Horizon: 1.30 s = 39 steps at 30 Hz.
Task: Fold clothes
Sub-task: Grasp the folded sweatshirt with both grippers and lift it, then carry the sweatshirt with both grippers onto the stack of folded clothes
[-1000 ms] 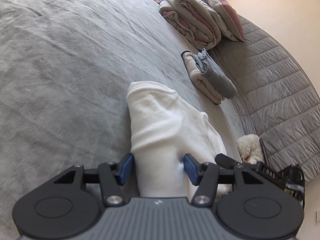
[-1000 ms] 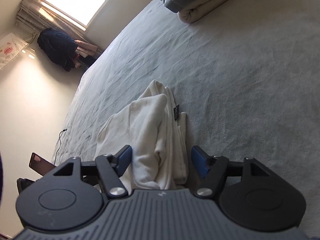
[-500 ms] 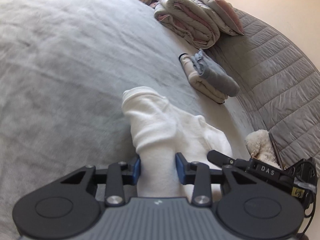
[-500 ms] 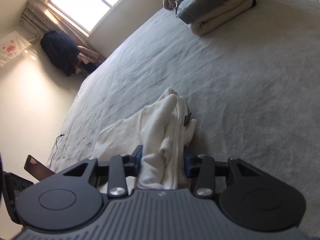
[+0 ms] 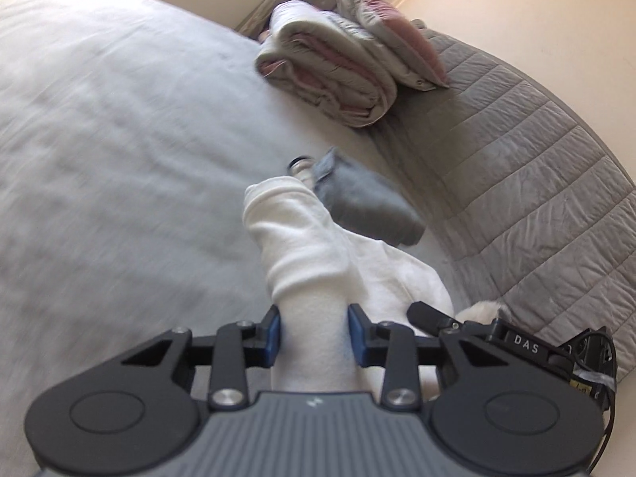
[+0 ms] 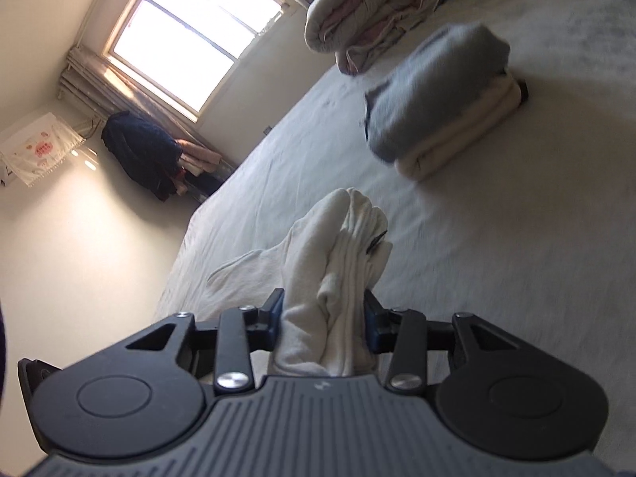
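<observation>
A folded white garment (image 5: 302,262) is held off the grey bed (image 5: 119,139) by both grippers. My left gripper (image 5: 314,332) is shut on one end of it. My right gripper (image 6: 324,324) is shut on the other bunched end, where the white garment (image 6: 338,262) shows its layered edges. A stack of folded clothes, a grey piece (image 5: 365,202) on a cream one, lies on the bed just beyond the garment. The same stack (image 6: 437,95) shows ahead and to the right in the right wrist view.
A folded pink-and-white duvet with a pillow (image 5: 342,75) lies at the head of the bed, by a quilted grey headboard (image 5: 516,183). A window (image 6: 190,39) and hanging dark clothes (image 6: 147,151) stand beyond the bed's far side. The other gripper (image 5: 516,342) shows at lower right.
Both grippers closed on the white garment, then lifted it off the bed and carried it toward the folded stack, which now looks nearer. The views are blurred by motion.
</observation>
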Tool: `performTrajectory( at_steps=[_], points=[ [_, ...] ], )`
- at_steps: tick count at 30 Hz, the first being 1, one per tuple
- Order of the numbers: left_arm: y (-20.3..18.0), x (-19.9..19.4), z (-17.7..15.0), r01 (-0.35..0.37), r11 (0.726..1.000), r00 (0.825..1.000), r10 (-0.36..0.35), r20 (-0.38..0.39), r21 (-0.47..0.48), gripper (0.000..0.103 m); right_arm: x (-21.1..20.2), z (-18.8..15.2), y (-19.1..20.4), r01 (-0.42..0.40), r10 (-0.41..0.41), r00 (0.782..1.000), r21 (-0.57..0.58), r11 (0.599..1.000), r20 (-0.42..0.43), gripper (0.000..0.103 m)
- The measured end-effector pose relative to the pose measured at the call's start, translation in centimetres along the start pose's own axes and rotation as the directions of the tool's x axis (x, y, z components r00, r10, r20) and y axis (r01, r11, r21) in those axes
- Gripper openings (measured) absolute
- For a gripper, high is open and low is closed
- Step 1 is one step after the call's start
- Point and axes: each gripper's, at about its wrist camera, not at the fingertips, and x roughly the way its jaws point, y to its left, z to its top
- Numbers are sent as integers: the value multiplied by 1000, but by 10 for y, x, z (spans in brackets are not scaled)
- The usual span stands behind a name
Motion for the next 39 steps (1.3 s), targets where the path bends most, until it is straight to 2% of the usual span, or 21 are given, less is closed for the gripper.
performTrajectory(
  at_steps=[10,17,22,27,31,34,36,39],
  points=[
    [-63,78,66,58,998,997,-58,43,-2,34,2,105,-24,-3,5,996,-23,1000,91,43],
    [-78,137,100,101,994,992,-98,79,-30,34,22,166,-46,8,-1,990,-52,999,139,43],
    [-81,176,116,117,992,989,-112,95,-49,34,41,198,-64,21,-10,986,-68,997,166,43],
    [-77,213,125,119,991,988,-113,106,-53,34,60,212,-88,25,-12,982,-69,997,186,43],
    [-65,239,117,74,996,992,-68,103,-52,35,83,205,-114,43,-34,985,-51,998,167,43],
    [-56,253,105,23,999,995,-20,94,-32,41,97,192,-132,70,-62,985,-44,997,162,49],
    [-55,254,99,11,1000,993,-13,114,11,46,97,187,-139,48,-42,981,-25,999,187,55],
    [-58,249,102,-2,999,993,-2,115,39,50,90,189,-133,43,-36,980,-33,999,194,57]
  ],
)
